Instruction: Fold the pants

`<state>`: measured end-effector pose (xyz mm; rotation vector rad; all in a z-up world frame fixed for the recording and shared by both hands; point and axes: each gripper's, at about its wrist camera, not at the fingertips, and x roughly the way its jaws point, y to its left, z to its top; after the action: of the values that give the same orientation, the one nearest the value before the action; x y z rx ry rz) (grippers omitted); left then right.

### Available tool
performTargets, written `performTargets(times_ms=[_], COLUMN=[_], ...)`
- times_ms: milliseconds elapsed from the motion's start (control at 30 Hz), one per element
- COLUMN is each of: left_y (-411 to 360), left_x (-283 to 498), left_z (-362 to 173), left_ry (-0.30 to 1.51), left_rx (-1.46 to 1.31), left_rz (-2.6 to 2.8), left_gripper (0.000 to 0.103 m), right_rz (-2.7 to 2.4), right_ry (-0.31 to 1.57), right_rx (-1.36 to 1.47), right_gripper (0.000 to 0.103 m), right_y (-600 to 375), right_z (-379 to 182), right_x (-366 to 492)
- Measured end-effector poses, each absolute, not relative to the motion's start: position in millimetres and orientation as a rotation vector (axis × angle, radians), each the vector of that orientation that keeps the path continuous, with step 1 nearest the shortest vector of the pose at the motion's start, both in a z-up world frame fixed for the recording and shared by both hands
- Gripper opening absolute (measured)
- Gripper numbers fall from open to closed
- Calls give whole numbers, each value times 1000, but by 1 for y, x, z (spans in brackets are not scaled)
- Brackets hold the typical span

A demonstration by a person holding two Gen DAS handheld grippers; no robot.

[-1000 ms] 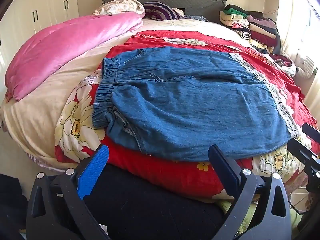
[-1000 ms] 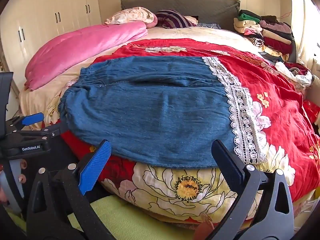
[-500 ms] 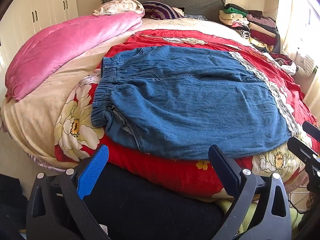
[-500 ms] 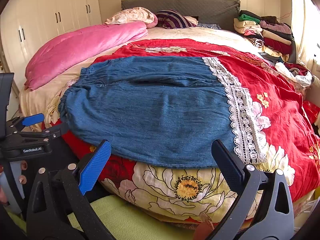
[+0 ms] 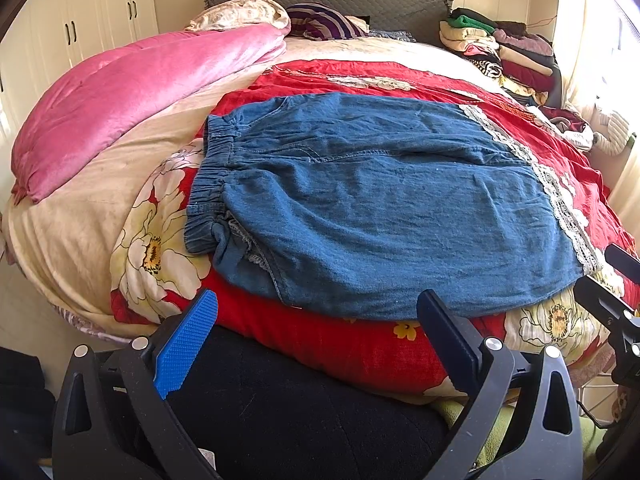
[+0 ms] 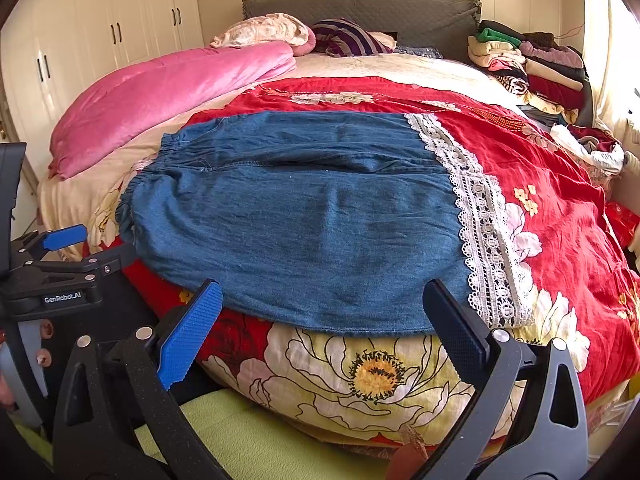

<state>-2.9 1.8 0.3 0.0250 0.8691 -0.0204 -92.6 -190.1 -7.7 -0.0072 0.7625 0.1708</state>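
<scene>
While the denim pants (image 5: 380, 208) lie flat on the floral quilt (image 6: 560, 200), we hold left gripper (image 5: 316, 332) and right gripper (image 6: 324, 328) spread wide; neither touches fabric.

Home bedroom: bed (image 5: 100, 208), pillows (image 5: 244, 14), wardrobe (image 6: 100, 36).

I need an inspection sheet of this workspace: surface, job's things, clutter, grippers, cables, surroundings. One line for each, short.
Surface: bed with red floral quilt.
Job's things: denim pants lying flat on the quilt, waistband to the left, lace hem to the right.
Clutter: pink duvet, pillows, clothes pile.
Grippers: left gripper and right gripper both open, short of the pants, holding nothing.
Cables: nothing seen.
Surroundings: white wardrobe, grey headboard.
</scene>
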Motion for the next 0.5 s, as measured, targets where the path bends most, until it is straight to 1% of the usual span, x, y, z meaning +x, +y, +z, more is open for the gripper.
performTargets(times_ms=[500], left_y=[3], left_x=[1], left_z=[-1], left_ry=[872], left_rx=[28], left_rz=[-6], left_gripper=[99], right_rz=[177], right_ry=[767], right_rx=[-21], right_gripper=[95], right_y=[-188], right_z=[-10], right_x=[-91])
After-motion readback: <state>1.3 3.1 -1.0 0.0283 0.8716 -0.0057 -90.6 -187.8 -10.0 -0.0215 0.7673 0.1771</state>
